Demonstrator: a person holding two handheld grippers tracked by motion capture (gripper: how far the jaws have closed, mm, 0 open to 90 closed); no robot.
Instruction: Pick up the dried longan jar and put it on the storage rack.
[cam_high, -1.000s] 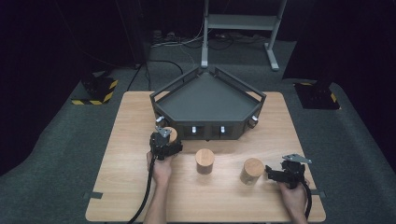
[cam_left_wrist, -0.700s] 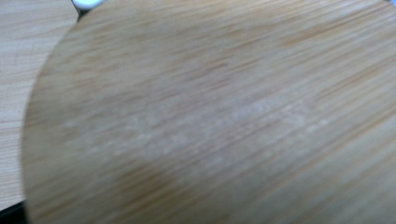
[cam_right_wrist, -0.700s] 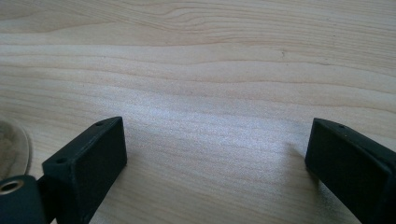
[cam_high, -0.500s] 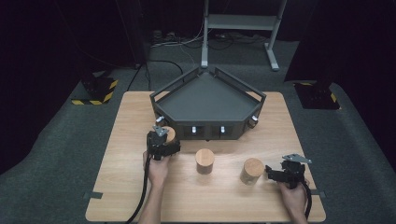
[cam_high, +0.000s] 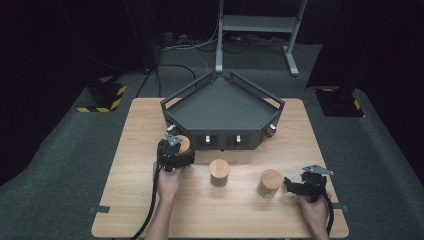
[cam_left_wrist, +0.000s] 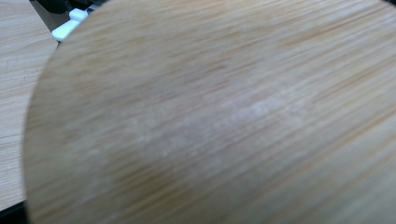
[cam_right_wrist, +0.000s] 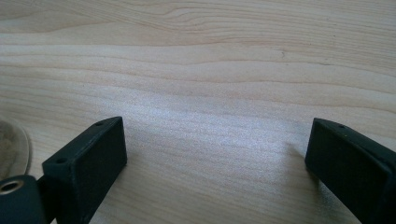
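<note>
Lifted a little since a second ago, our left tool (cam_high: 175, 150) has carried its block (cam_high: 183, 144) slightly up and toward the tray, while our right tool (cam_high: 295, 186) has kept its place.

We begin with the worktop (cam_high: 150, 125), pale wood, which bears everything. Beyond the left tool, at the far middle, stands the dark tray (cam_high: 220, 102), a five-sided pan with low walls; its front face lies just past the left tool's tip.

Next come the three wooden blocks. One round block is clamped in our left tool, near the tray's front left corner; in the left gripper view its flat grained end (cam_left_wrist: 224, 121) sits right against the lens, so we cannot see the jaws there, yet they are closed as far as they go on it. A second block (cam_high: 219, 172) stands upright to the right of the left tool, apart from it. A third block (cam_high: 270, 183) stands upright just ahead of the right tool's tip.

Our right tool rests low on the worktop; in the right gripper view its jaws stand wide apart with bare wood (cam_right_wrist: 210, 107) between them, holding nothing.
</note>
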